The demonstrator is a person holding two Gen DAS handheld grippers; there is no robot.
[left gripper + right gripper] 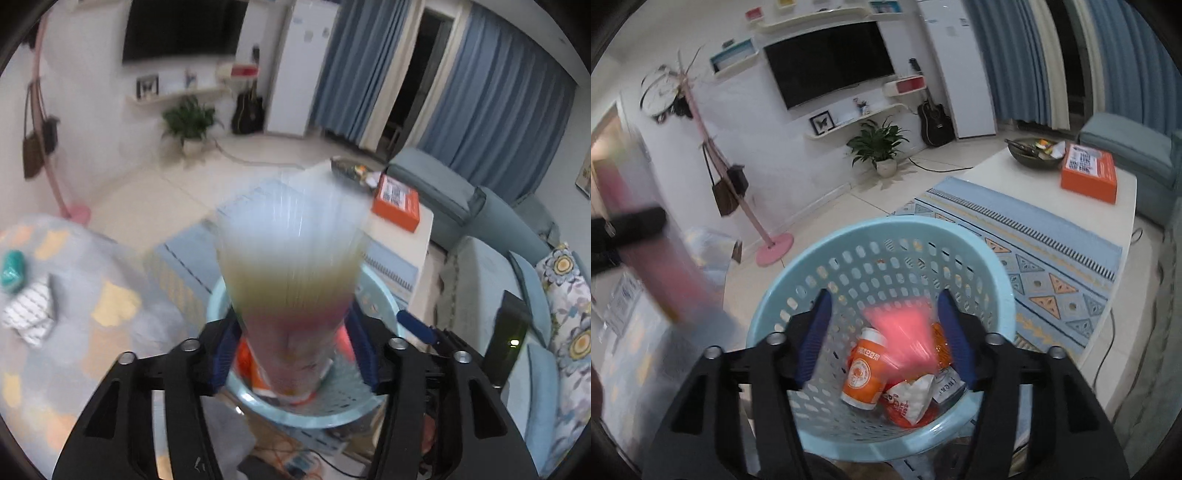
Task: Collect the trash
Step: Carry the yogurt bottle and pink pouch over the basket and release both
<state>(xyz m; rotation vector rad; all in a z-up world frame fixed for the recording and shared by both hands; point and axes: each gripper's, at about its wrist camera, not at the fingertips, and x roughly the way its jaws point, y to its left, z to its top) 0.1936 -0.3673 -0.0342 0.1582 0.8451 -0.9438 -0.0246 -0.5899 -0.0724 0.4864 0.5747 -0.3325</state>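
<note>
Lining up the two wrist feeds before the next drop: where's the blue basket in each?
Left wrist: blue basket low centre, mostly hidden behind a blurred cup between the left gripper jaws.
Right wrist: basket fills lower centre, trash inside, right gripper over it.
Shared landmark: orange box on the white table.

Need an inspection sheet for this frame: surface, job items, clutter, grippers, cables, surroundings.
Surface: white low table with patterned runner.
Job items: blue basket holds orange cup, wrappers; blurred plastic item between left pads; pink blur between right pads.
Clutter: orange box, bowl.
Grippers: left gripper open; right gripper open; both over the basket.
Cables: one off the table edge.
Surroundings: TV, plant, guitar, sofa.
</note>
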